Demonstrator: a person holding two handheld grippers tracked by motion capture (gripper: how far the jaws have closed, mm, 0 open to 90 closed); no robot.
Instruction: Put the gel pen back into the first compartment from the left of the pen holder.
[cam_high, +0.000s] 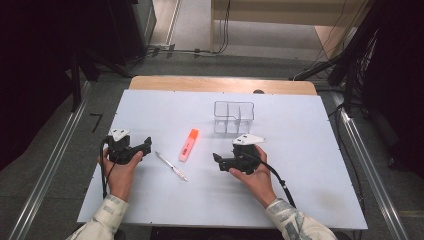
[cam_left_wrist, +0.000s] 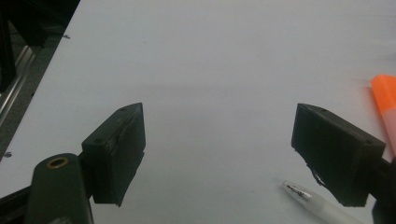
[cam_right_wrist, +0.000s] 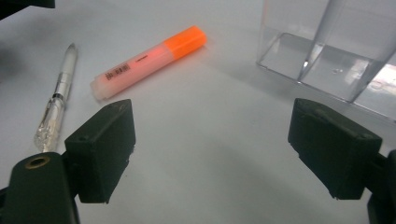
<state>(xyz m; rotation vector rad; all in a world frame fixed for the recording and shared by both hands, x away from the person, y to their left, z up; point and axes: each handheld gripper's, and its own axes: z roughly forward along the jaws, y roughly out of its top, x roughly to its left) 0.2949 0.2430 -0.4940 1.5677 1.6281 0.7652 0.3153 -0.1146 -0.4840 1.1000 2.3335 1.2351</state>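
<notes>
- Work surface: a white rectangular table (cam_high: 310, 165) carries three items, all lying or standing free.
- Item 1: an orange highlighter with a pale pink barrel (cam_high: 189, 145) lies flat near the table centre, between the two grippers and touching neither.
- Item 2: a clear plastic ballpoint pen (cam_high: 171, 166) lies flat just beside the highlighter, on its left and nearer the person, angled across the table. The two do not appear to touch.
- Item 3: a clear plastic divided organizer box (cam_high: 234, 117) stands upright beyond the highlighter, toward the far edge. Its compartments appear empty.
- Left gripper (cam_high: 141, 148): held low over the table to the left of the pen. Jaws stand wide apart with nothing between them; the left gripper view shows bare table ahead, and the pen tip (cam_left_wrist: 299, 191) close by one jaw.
- Right gripper (cam_high: 218, 161): held to the right of the highlighter, in front of the organizer. Jaws stand wide apart and empty; the right gripper view faces the highlighter (cam_right_wrist: 149, 63) and pen (cam_right_wrist: 58, 95).
- Progress, as a judgement: the work appears to be loading the writing tools into the organizer. No item is gripped or stowed, so every pick and every placement remains.
</notes>
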